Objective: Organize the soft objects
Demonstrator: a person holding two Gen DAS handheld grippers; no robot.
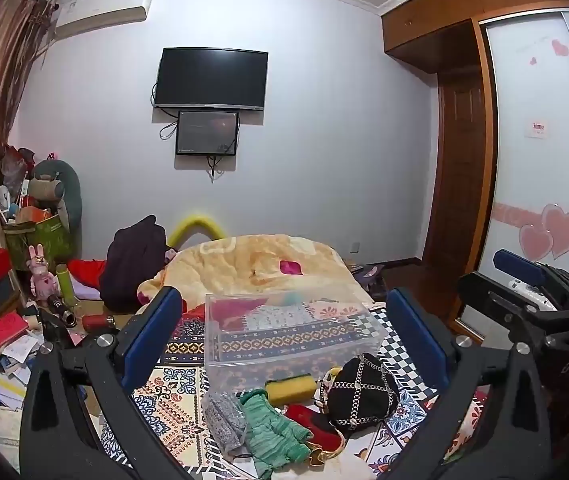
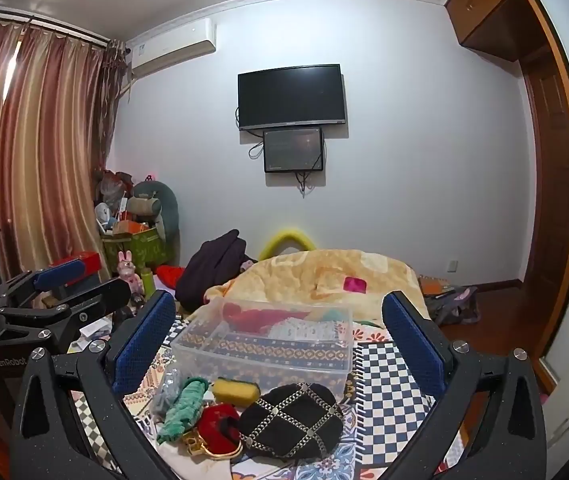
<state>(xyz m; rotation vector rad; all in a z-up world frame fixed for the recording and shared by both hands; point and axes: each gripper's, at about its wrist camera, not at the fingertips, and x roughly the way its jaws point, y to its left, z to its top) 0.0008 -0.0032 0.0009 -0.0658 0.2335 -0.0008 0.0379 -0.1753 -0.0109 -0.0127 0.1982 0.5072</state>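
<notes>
Below both grippers spreads the patterned bed cover (image 1: 172, 400), carrying everything; toward its far end sits a clear plastic bin (image 1: 292, 336) with folded fabrics inside, ahead of both grippers; at the bin's near edge lies a cluster of soft things: a black hat with chain trim (image 1: 362, 392), a green knit glove (image 1: 272, 428), a red pouch (image 2: 220, 424), a grey glittery piece (image 1: 224, 420) and a yellow sponge (image 1: 290, 388); the left gripper (image 1: 284, 336) hangs above them, fingers spread wide, empty; the right gripper (image 2: 280, 336) likewise gapes wide, holding nothing.
</notes>
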